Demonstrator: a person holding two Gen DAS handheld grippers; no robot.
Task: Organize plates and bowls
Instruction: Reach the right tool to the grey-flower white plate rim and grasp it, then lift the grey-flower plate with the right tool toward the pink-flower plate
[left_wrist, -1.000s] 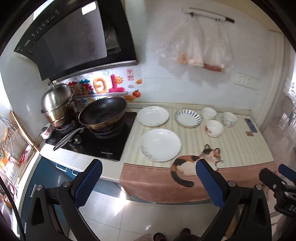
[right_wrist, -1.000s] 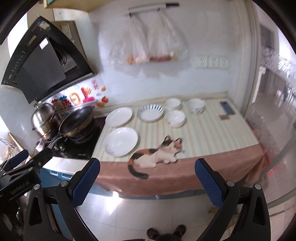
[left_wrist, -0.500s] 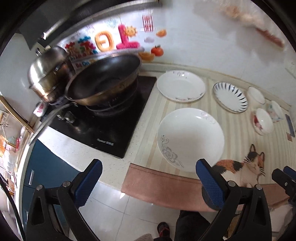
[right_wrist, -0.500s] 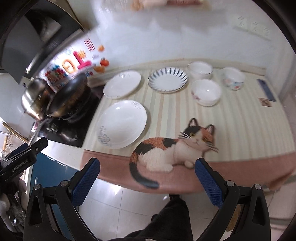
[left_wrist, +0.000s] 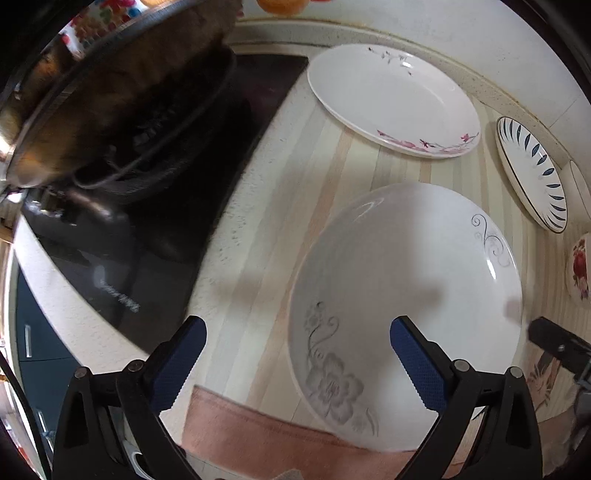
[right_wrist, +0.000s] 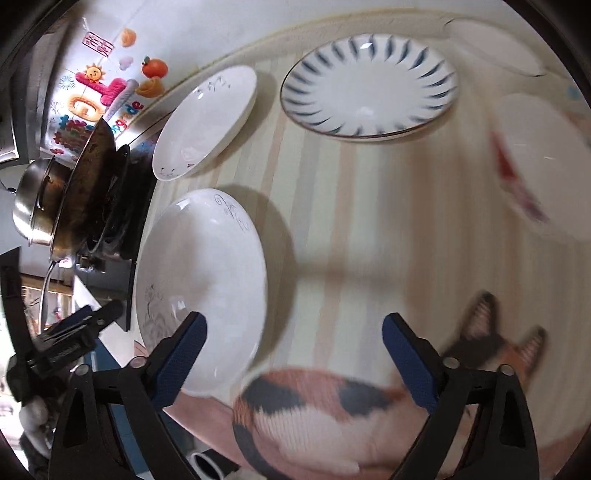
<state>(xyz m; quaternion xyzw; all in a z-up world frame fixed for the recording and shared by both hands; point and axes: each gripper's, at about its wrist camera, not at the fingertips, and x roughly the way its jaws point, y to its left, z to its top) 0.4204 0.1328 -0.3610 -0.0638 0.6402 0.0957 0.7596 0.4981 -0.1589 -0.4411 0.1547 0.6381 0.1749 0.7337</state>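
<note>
Left wrist: plate (left_wrist: 406, 280) beneath open tongs (left_wrist: 295, 358).

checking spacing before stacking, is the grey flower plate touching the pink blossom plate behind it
Apart. In the left wrist view a band of striped mat shows between the grey flower plate and the pink blossom plate; the right wrist view shows the same gap.

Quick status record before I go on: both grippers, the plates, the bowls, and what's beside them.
left gripper: open, empty, over near edge of grey-flower plate
right gripper: open, empty, over striped mat, just right of that plate
pink-flower plate: behind grey-flower plate, apart
blue-leaf plate: right of pink-flower plate
bowls: red-flower bowl at right edge; others blurred
stacking: none yet
wok: on stove, left of plates
</note>
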